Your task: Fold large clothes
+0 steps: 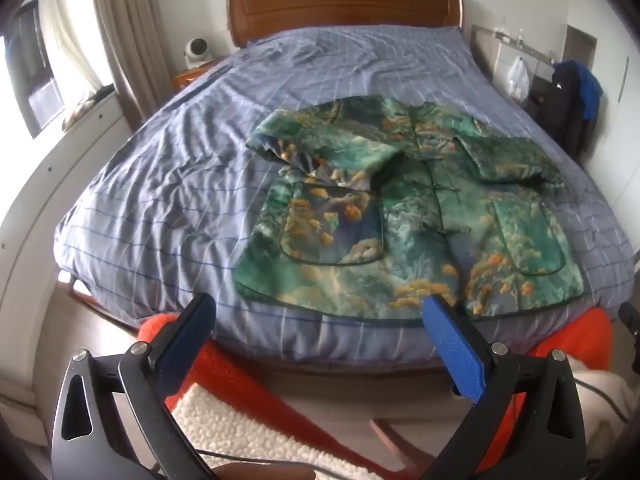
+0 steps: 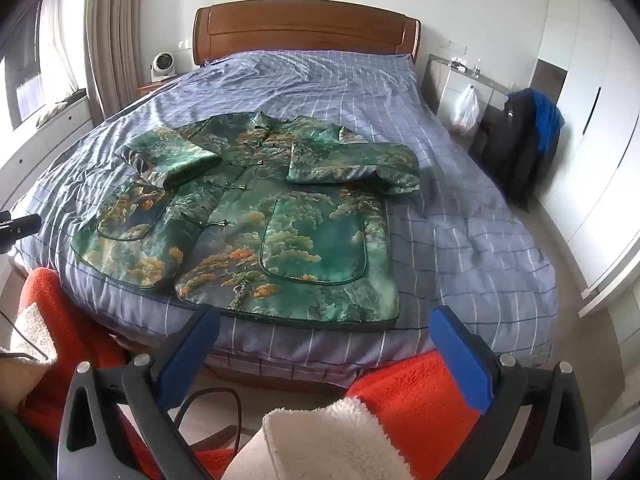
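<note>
The left gripper [image 1: 320, 316] and right gripper [image 2: 326, 326], both wide and empty, hover short of the green jacket [image 2: 256, 216] lying ahead on the bed [image 2: 460, 240]; each should pinch a hem corner squarely.

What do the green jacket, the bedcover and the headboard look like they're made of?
Jacket: likely padded satin or brocade; it has a soft sheen, a printed landscape and puffy folded sleeves.
Bedcover: probably matte woven cotton; it creases finely and has a check pattern.
Headboard: wood with a glossy reddish-brown varnish.
</note>
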Tool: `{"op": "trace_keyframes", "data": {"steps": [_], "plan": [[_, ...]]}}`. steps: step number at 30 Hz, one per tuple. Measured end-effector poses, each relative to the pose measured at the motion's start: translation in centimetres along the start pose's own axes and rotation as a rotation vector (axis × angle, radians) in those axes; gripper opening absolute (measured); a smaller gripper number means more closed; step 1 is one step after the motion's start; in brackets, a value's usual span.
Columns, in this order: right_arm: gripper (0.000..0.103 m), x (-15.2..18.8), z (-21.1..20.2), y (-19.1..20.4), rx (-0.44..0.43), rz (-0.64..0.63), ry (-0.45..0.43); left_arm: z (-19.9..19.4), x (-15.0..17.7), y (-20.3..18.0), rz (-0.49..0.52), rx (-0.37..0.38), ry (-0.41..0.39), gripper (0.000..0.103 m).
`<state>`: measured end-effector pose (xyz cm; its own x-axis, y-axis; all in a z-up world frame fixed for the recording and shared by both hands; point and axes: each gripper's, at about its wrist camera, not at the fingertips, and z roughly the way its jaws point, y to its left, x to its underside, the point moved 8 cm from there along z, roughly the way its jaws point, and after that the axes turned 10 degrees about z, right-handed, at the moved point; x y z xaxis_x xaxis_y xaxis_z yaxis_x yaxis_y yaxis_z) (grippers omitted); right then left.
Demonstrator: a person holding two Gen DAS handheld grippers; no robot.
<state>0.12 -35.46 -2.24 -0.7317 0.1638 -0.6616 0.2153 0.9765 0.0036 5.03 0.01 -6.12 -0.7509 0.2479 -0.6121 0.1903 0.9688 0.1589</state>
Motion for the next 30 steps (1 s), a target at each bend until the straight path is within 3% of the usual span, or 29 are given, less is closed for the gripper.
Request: {"op": "trace_keyframes", "data": {"steps": [30], "plan": [[0.103,0.0,0.27,0.07,-0.01,0.009,0.007,0.38,-0.05,-0.51,0.011,-0.004,0.009,0.103]]}}
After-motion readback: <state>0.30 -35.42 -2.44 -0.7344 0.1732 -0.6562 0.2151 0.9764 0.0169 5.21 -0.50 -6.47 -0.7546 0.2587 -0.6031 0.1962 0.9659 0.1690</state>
